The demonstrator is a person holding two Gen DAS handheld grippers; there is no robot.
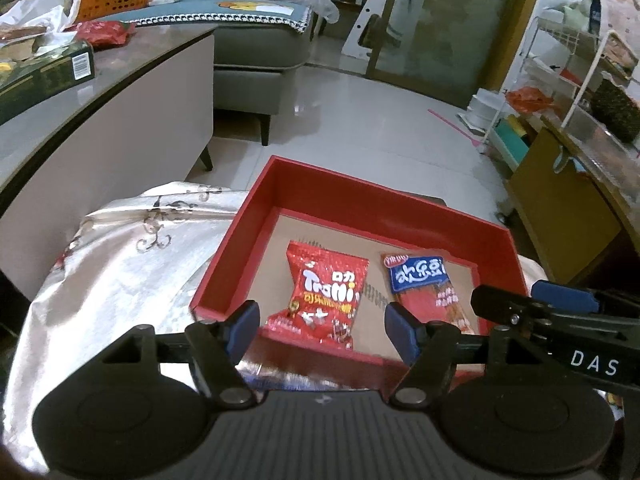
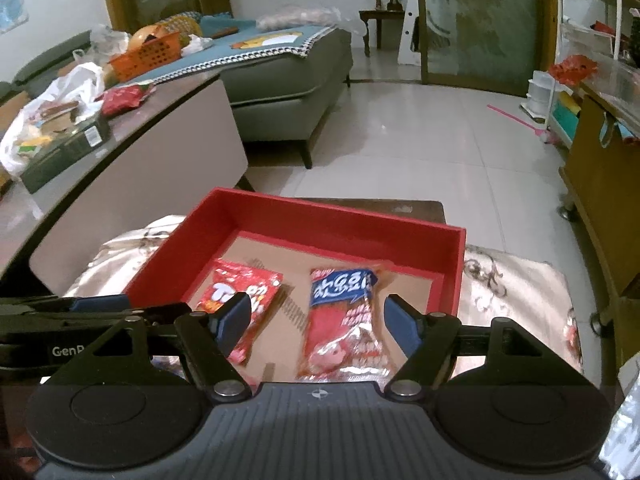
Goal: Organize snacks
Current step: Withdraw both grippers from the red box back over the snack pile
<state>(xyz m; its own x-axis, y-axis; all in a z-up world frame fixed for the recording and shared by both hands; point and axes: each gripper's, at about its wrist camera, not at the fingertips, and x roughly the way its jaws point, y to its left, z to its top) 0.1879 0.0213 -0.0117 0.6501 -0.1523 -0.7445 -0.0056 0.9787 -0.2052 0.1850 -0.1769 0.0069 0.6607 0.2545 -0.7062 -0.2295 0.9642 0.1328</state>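
Both spread wide and empty, left hand-held gripper (image 1: 322, 330) and right hand-held gripper (image 2: 316, 322), side by side above red box (image 1: 404, 214) holding red packet (image 1: 322, 296) beside blue-topped packet (image 1: 430, 290).

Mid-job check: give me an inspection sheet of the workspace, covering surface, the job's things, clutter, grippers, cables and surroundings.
Surface: white embroidered cloth under the red box.
Job's things: red snack packet and blue-topped snack packet lie side by side, apart, flat on the box's cardboard floor.
Clutter: nothing seen in the box besides the two packets.
Grippers: left gripper open, empty, near the red packet; right gripper open, empty, near the blue-topped packet.
Cables: nothing seen.
Surroundings: grey table with plastic bags, green carton and orange basket; sofa; tiled floor; shelf rack.
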